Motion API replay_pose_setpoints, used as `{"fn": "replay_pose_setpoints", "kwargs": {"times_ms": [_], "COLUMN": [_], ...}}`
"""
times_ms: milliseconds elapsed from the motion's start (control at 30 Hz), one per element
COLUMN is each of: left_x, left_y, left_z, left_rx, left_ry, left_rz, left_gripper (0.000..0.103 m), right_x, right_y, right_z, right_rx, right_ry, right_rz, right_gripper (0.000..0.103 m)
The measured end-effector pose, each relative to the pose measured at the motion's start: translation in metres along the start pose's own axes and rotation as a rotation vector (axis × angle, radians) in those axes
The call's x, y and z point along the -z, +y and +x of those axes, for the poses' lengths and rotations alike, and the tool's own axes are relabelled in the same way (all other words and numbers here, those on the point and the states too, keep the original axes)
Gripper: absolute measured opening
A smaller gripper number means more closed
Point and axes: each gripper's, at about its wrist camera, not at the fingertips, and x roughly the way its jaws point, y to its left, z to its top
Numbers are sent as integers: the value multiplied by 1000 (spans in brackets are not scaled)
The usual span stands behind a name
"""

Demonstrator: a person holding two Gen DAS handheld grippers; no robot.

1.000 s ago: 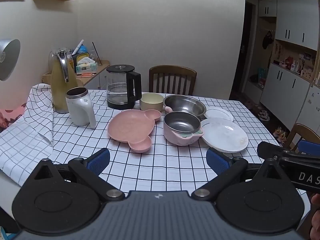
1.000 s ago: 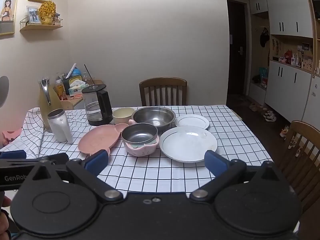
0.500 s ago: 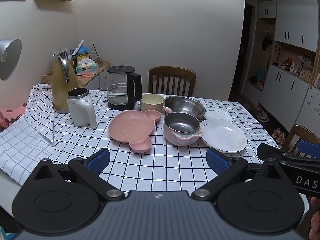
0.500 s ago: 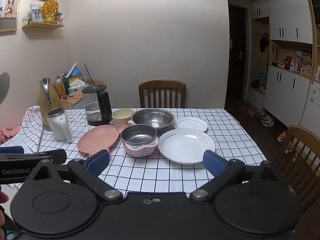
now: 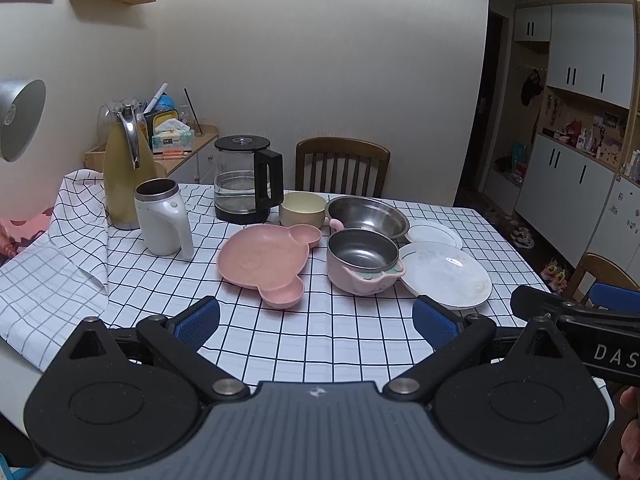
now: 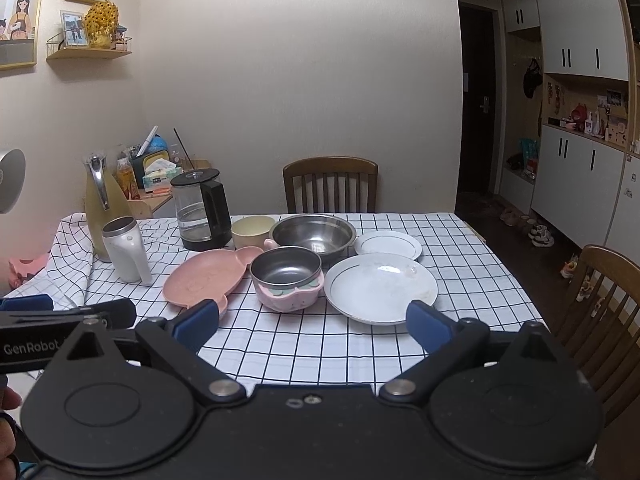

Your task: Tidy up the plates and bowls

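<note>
On the checked tablecloth sit a pink bear-shaped divided plate [image 5: 264, 260] [image 6: 206, 278], a pink bowl with a steel liner [image 5: 362, 260] [image 6: 288, 276], a large steel bowl [image 5: 366, 216] [image 6: 314, 236], a cream bowl [image 5: 303, 208] [image 6: 252, 230], a large white plate [image 5: 446, 274] [image 6: 380, 286] and a small white plate [image 5: 434, 234] [image 6: 388, 244]. My left gripper [image 5: 316, 322] is open and empty, held above the table's near edge. My right gripper [image 6: 312, 320] is open and empty, also short of the dishes.
A glass kettle [image 5: 246, 180], a white mug [image 5: 162, 220] and a yellow thermos jug [image 5: 126, 168] stand at the left of the table. A wooden chair [image 5: 342, 166] is behind the table, another [image 6: 600, 292] at the right. Cabinets line the right wall.
Both grippers have risen slightly and tilted, so the table sits a little lower in view. The dishes have not moved. Both grippers stay open.
</note>
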Motion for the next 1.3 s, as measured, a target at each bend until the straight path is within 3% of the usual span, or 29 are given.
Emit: {"fn": "replay_pose_setpoints", "kwargs": {"times_ms": [700, 1300], "left_x": [-5, -14], "left_y": [5, -14], "left_z": [-13, 6], "left_rx": [9, 21], "left_ry": [-41, -9], "left_rz": [7, 3], "left_gripper": [103, 103], "right_x": [-6, -12], "right_y": [3, -10], "right_z": [-10, -4], "right_rx": [-15, -8], "right_ry": [-43, -38], "right_rz": [-4, 4], "right_gripper": [100, 99]}}
